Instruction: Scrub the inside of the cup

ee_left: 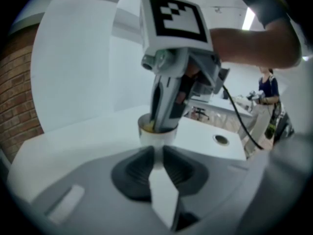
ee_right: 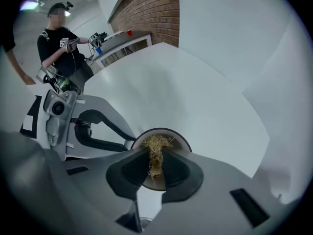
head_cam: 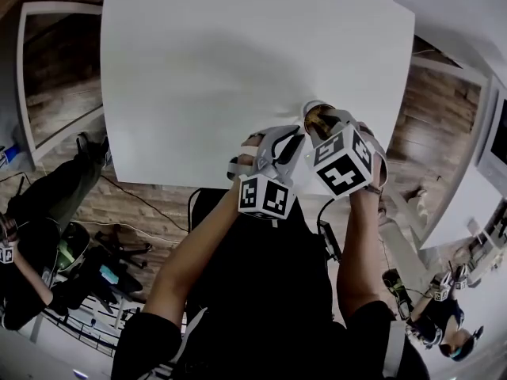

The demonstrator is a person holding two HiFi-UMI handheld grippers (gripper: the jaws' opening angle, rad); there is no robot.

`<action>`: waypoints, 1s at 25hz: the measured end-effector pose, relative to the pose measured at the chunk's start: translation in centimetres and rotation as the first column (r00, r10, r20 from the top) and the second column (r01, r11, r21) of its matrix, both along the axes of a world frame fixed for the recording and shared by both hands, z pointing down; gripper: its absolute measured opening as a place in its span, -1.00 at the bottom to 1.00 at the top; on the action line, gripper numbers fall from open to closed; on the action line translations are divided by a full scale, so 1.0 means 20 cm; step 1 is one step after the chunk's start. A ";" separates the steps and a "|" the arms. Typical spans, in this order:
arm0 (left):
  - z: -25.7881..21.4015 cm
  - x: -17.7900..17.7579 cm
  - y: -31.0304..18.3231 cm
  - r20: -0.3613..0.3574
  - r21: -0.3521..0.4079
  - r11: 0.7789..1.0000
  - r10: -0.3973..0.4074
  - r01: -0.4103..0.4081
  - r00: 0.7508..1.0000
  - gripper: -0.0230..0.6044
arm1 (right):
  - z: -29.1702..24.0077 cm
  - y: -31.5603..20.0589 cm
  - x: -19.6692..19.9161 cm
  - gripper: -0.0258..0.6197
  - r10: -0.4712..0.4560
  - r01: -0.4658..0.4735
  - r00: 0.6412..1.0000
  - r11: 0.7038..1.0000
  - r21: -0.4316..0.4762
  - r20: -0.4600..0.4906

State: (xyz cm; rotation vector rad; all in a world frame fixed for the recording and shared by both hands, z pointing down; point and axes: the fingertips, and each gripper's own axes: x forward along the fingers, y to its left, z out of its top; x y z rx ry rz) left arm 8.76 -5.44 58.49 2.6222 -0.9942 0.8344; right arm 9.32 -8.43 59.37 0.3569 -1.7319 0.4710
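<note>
The right gripper (ee_right: 155,153) has its jaws closed almost together on a straw-coloured scrubber (ee_right: 157,142), a loose fibrous wad that sticks out past the tips and down into the mouth of the cup (ee_right: 178,140). The left gripper (ee_left: 157,151) comes in from the side with its jaws drawn narrow, and by the look of it they pinch the cup's wall at the rim. The cup is a small metal one that seems to stand on the white bench (head_cam: 238,70), close to its near right edge. The main risk I see is that thin pinch: sideways or twisting pressure from scrubbing could lever the cup round in the left gripper, or tip it and push it toward the edge just beside it. The wad is the second weak point. It is held only by a narrow waist of fibres, so a hard drag against the inner wall could pull it out of the jaws and leave it in the cup. Space is tight too, since the right gripper's tips nearly fill the opening and sit just beside the left gripper's jaw at the rim, where the two could knock together. The rest of the bench is bare. A cable (ee_left: 234,116) trails from the right gripper, and a person (ee_right: 61,38) stands well apart near a brick wall (ee_right: 151,9), not in the way.
</note>
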 end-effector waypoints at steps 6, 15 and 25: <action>0.01 0.00 -0.02 -0.003 -0.016 1.000 -0.019 0.019 1.000 -0.74 | -0.21 -0.14 0.04 -0.76 0.141 -0.178 0.981 0.932 0.315 0.136; 0.01 -0.01 -0.04 -0.002 -0.017 1.000 -0.022 0.022 1.000 -0.74 | -0.09 -0.14 0.00 -0.76 0.101 -0.115 0.993 0.938 0.328 0.058; 0.02 -0.02 -0.04 0.024 -0.021 0.999 -0.033 0.033 0.999 -0.74 | -0.11 -0.15 0.02 -0.76 0.056 -0.026 0.995 0.947 0.321 -0.083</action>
